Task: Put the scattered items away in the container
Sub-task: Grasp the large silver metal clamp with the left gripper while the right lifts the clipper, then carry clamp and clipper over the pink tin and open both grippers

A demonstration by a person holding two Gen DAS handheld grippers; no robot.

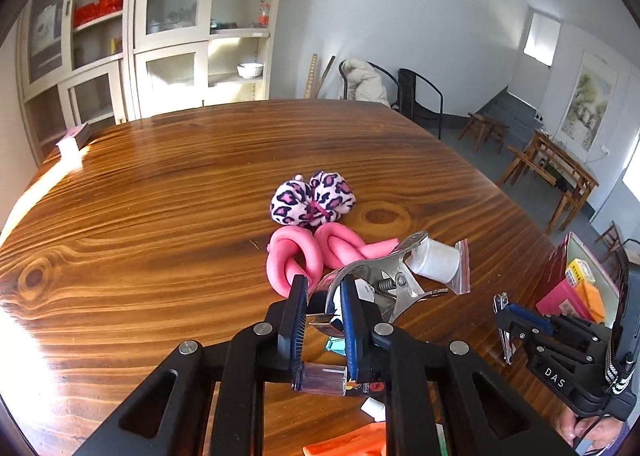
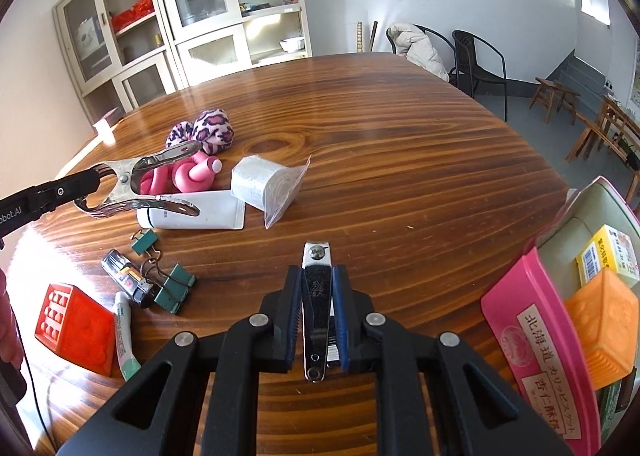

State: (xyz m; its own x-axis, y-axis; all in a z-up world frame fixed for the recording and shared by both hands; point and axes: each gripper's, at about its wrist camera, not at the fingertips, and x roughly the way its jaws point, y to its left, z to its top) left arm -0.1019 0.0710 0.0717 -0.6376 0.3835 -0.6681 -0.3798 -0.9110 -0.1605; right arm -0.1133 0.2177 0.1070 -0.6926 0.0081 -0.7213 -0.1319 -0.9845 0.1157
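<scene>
My left gripper (image 1: 324,290) is shut on one handle of a large metal spring clamp (image 1: 384,276), held just above the table; the right wrist view shows the clamp (image 2: 140,180) hanging over a white tube (image 2: 192,212). My right gripper (image 2: 317,271) is shut on a steel nail clipper (image 2: 316,288) that points forward between the pads. The container (image 2: 588,208), an open box at the table's right edge, holds a yellow carton, an orange block and a pink packet. Scattered on the table are a leopard-print scrunchie (image 2: 208,130), a pink foam twist (image 2: 188,176) and a bagged white roll (image 2: 260,182).
Green binder clips (image 2: 172,288), a lighter (image 2: 124,276), a small tube (image 2: 124,332) and a red block (image 2: 72,324) lie at the near left. Bare wood stretches between the right gripper and the container. Cabinets, chairs and stools stand beyond the table.
</scene>
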